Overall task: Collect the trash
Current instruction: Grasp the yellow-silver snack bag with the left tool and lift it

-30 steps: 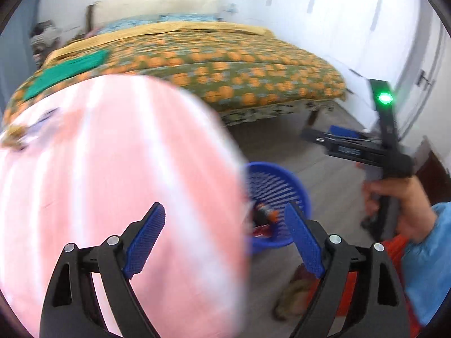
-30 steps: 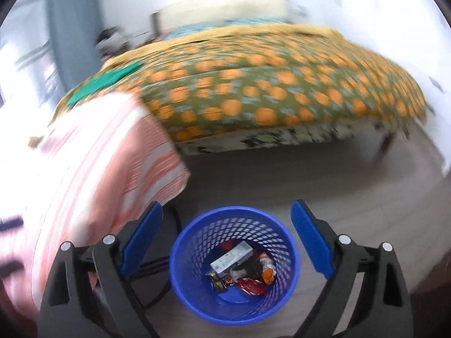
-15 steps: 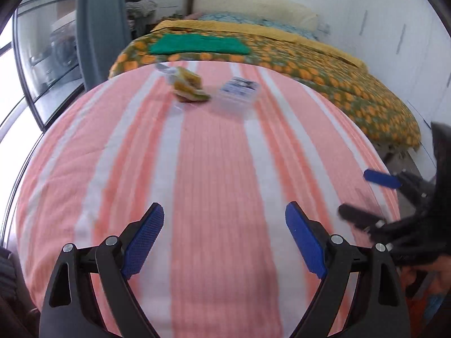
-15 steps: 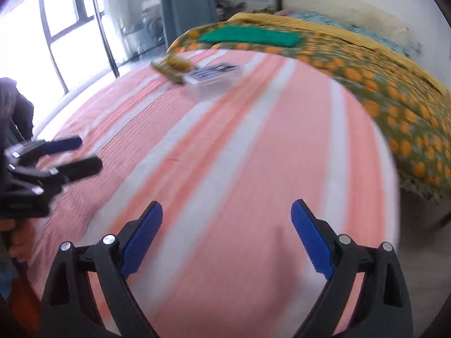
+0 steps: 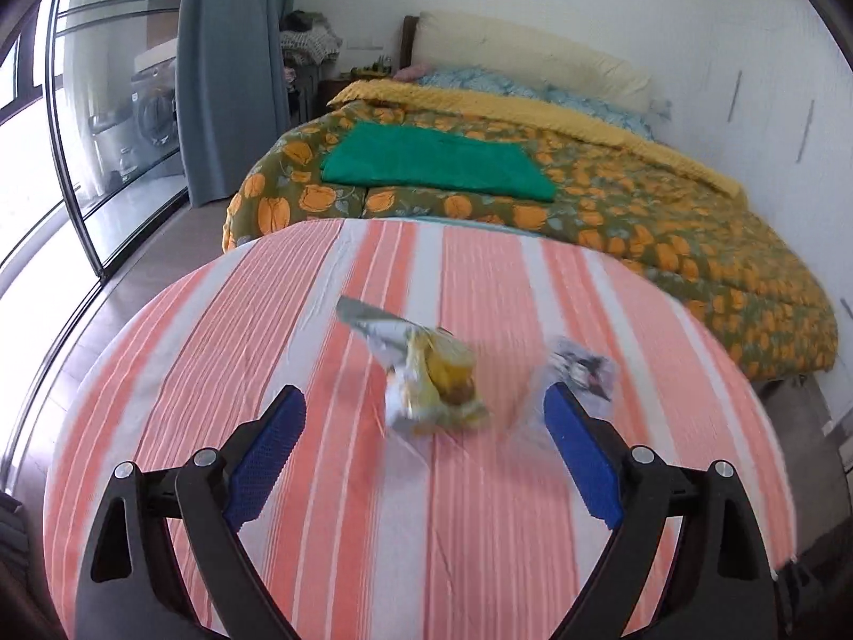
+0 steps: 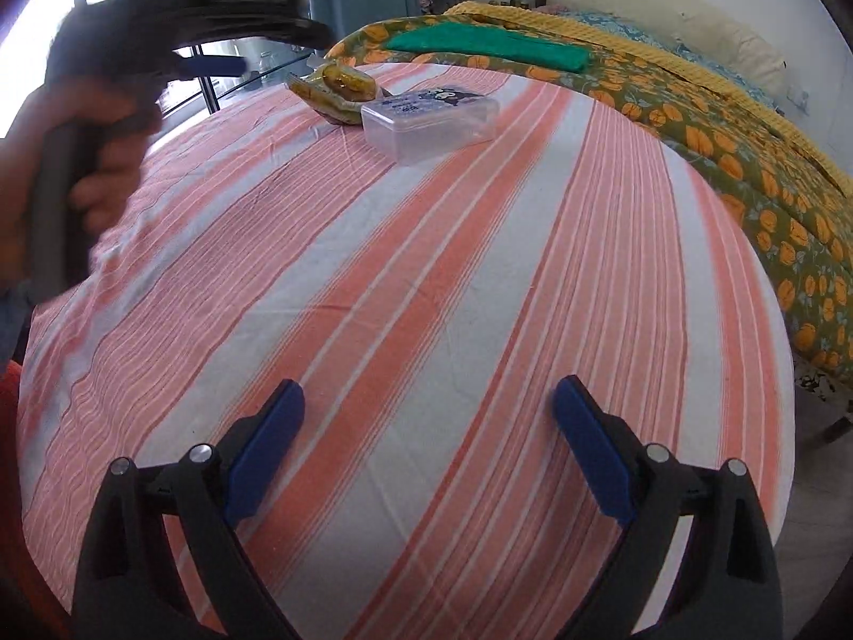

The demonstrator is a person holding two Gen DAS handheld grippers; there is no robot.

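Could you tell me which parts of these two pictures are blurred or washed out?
Left wrist view: the yellow wrapper and clear box smear with motion. Right wrist view: both are sharp, but the left gripper and hand blur, and the window glares white.

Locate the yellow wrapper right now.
The yellow wrapper lies on the striped tablecloth, just ahead of the open left gripper, beside the clear plastic box.

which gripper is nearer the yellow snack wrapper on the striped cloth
Left. The left gripper hangs open with the yellow snack wrapper just ahead, about between its fingertips. The right gripper, also open, sits at the near edge, with the wrapper far across the striped cloth.
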